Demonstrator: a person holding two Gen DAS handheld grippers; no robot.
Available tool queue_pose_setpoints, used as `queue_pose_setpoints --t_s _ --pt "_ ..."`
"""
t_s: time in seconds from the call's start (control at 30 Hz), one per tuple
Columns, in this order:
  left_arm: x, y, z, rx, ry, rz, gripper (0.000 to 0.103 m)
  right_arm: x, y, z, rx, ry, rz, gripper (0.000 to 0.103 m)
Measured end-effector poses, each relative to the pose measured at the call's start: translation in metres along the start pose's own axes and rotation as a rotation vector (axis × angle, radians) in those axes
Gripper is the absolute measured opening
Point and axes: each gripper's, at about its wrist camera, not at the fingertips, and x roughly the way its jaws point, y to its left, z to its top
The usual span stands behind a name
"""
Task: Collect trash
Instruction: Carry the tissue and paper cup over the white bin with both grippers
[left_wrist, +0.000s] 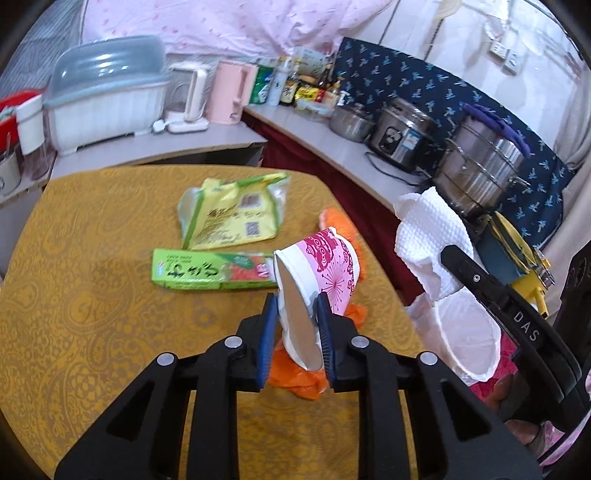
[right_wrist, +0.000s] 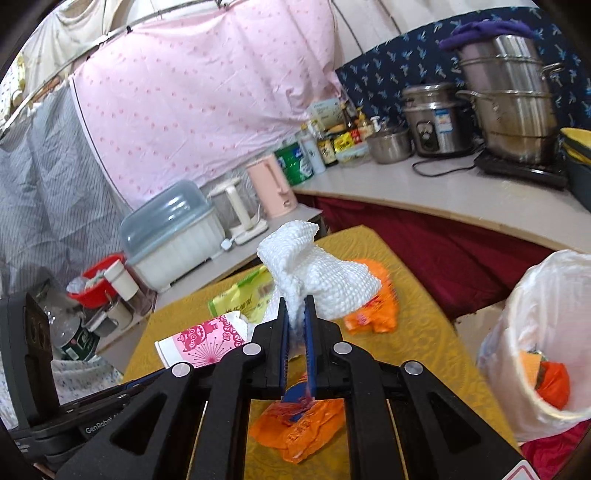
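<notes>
The left claw (left_wrist: 297, 317) is nearly closed, its blue pads squeezing a pink-and-white paper cup (left_wrist: 319, 275) flat at the rim and holding it tilted above the yellow-clothed bench (left_wrist: 92, 332). The right claw (right_wrist: 297, 317) is fully closed on a crumpled white paper towel (right_wrist: 321, 273), which is lifted off the bench. Still on the bench lie a green carton (left_wrist: 214, 271) printed with characters I cannot read, a yellow-green packet (left_wrist: 229, 212) with QR codes, and orange plastic wrappers (right_wrist: 299, 428). A white-lined trash bin (right_wrist: 546, 350) stands just beside the bench, with orange scraps inside. "DAS" shows on the right claw's body, "GenRobot" on the left's.
</notes>
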Motion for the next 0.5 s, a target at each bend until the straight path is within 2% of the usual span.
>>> queue_pose_setpoints --t_s 0.23,0.5 --pt "-0.015 -0.064 0.013 0.085 -0.050 -0.060 0.021 -0.053 -0.044 0.018 0.034 -0.090 -0.054 0.008" --pt "-0.011 -0.140 0.010 0.185 -0.055 -0.131 0.021 -0.102 -0.106 0.022 0.087 -0.144 -0.137 0.008"
